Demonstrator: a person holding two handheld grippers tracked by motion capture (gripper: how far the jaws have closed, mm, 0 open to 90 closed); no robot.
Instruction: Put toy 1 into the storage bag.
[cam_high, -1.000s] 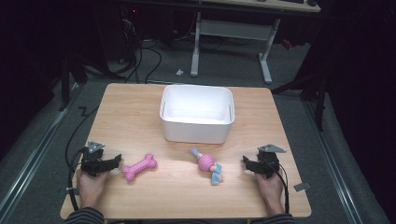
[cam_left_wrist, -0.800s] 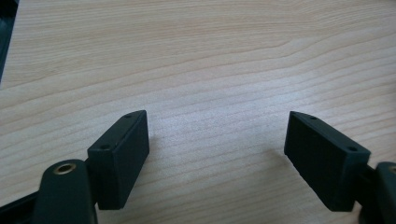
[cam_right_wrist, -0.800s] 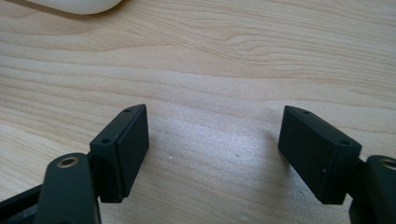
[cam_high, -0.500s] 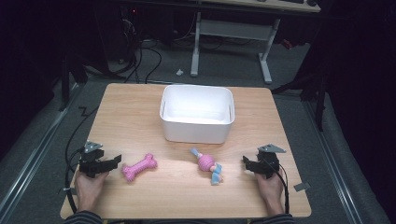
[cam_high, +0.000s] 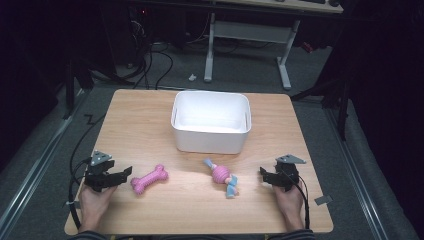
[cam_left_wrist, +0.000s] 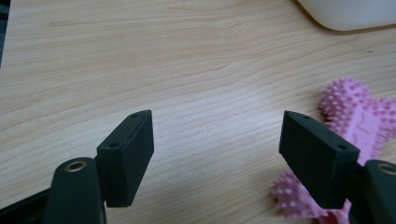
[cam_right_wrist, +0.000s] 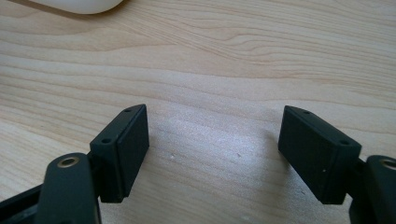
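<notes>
The jaws of the left gripper (cam_left_wrist: 217, 154) are seen spread apart with nothing but bare wood between them, and they have just been closing a little; no pad presses on anything. Just outside that gripper's right-hand jaw, partly hidden behind it in the left gripper view, the pink spiked bone toy (cam_left_wrist: 348, 135) is found lying flat on the wooden table (cam_left_wrist: 187, 60), beside the jaw rather than between the two. In the high view the same left gripper (cam_high: 120, 176) is held at the near left of the table, with its jaws pointed toward the bone toy (cam_high: 149, 179), which lies just ahead of them. The jaws of the right gripper (cam_right_wrist: 212, 149) are likewise held wide, and only table surface is seen in the gap. In the high view the right gripper (cam_high: 265, 176) is pointed toward the pink and blue rope toy (cam_high: 223, 176), which lies near its tips but apart from them. Farther off, beyond both toys and between the lines of the two grippers, the white bin (cam_high: 211, 145) is set upright on the table, and its corner is glimpsed at the far top edge of each gripper view.
</notes>
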